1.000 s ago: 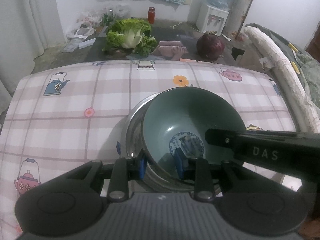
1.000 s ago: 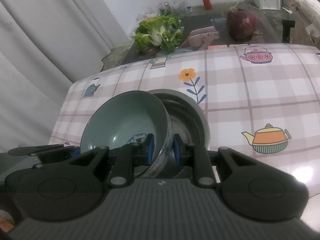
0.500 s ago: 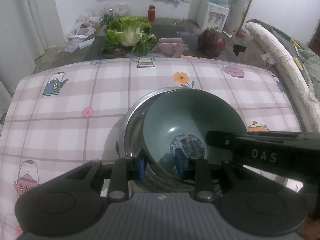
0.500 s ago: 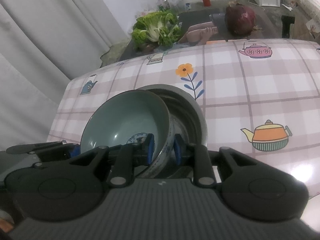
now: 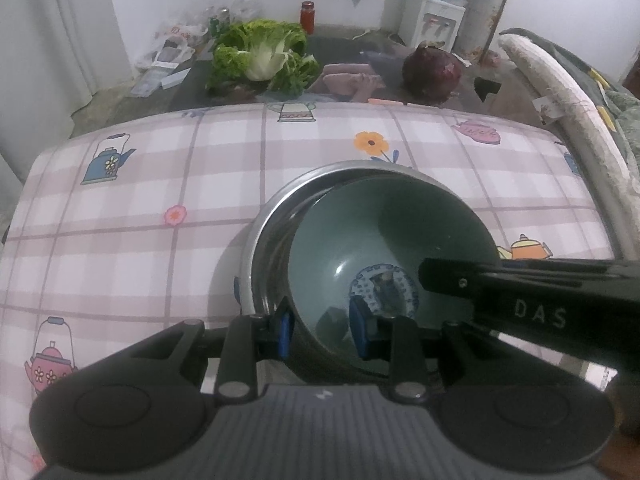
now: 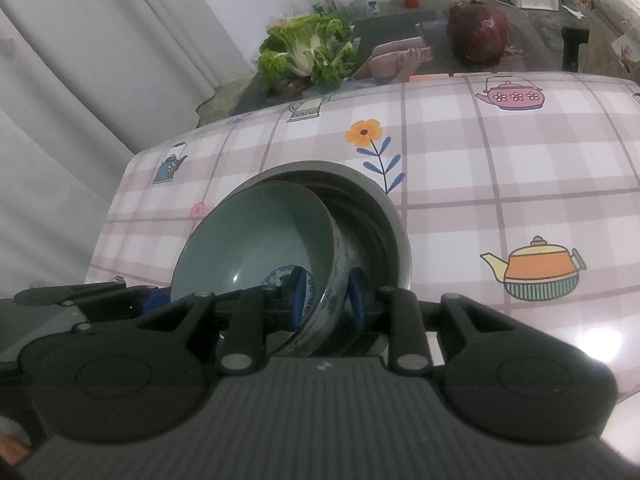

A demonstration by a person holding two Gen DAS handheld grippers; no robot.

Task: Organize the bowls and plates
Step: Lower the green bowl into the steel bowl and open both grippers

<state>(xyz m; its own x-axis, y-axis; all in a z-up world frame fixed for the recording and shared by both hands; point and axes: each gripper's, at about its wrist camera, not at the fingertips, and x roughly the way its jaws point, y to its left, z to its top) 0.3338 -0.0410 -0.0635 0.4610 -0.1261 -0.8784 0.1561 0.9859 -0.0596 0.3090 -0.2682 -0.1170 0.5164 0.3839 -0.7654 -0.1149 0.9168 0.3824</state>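
A green ceramic bowl (image 5: 380, 232) (image 6: 256, 240) with a blue pattern lies tilted inside a larger steel bowl (image 5: 332, 168) (image 6: 400, 248) on the checked tablecloth. My left gripper (image 5: 321, 332) is shut on the green bowl's near rim, one pad inside and one outside it, within the steel bowl. In the right wrist view my right gripper (image 6: 327, 296) is shut on the green bowl's right wall, its pads only loosely close. Its black finger (image 5: 460, 280) crosses the bowl from the right in the left wrist view.
The tablecloth (image 5: 160, 264) (image 6: 520, 184) covers the table around the bowls. Beyond the far edge, on the floor, are a lettuce (image 5: 260, 56), a red cabbage (image 5: 432, 72), a person's bare feet (image 5: 352, 80) and a red jar (image 5: 307, 16). A rolled mat (image 5: 560, 92) runs along the right.
The green bowl has sunk deeper into the steel bowl, whose far rim now shows beyond it. The right gripper's pads stand slightly wider apart. The left gripper's hold is unchanged.
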